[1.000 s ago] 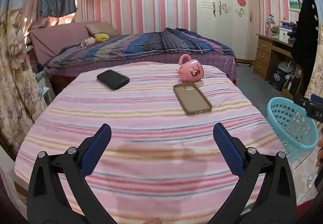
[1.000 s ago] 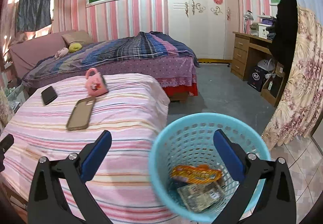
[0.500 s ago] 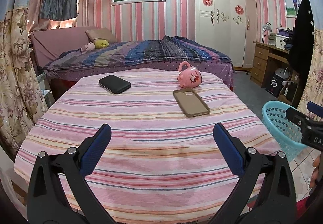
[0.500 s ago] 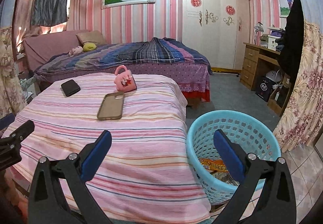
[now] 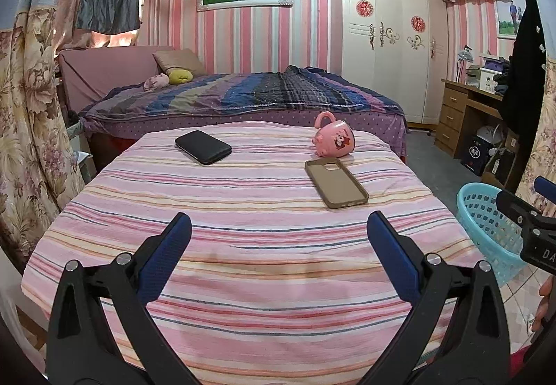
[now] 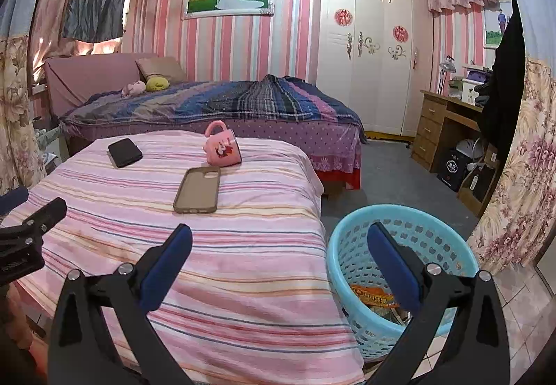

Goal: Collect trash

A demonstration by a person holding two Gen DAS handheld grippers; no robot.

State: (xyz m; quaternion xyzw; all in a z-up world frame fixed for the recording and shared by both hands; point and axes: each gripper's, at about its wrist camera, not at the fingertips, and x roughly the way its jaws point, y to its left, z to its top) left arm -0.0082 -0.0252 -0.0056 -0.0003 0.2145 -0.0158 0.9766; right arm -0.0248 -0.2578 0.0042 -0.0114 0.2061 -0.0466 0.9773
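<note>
Moved: both grippers pulled back from table; basket (image 6: 399, 267) now farther right.
Left gripper (image 5: 278, 247): fingers spread, empty.
Right gripper (image 6: 278, 251): fingers spread, empty.
Basket: wrappers (image 6: 371, 298) inside.

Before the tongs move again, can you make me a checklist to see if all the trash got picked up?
1. Left tongs open and empty: ok.
2. Right tongs open and empty: ok.
3. Trash inside the blue basket: ok, an orange wrapper lies at the bottom.
4. Striped cloth free of trash: ok, only a black phone, phone case and tipped pink mug.
5. Floor behind the basket: cannot tell.
</note>
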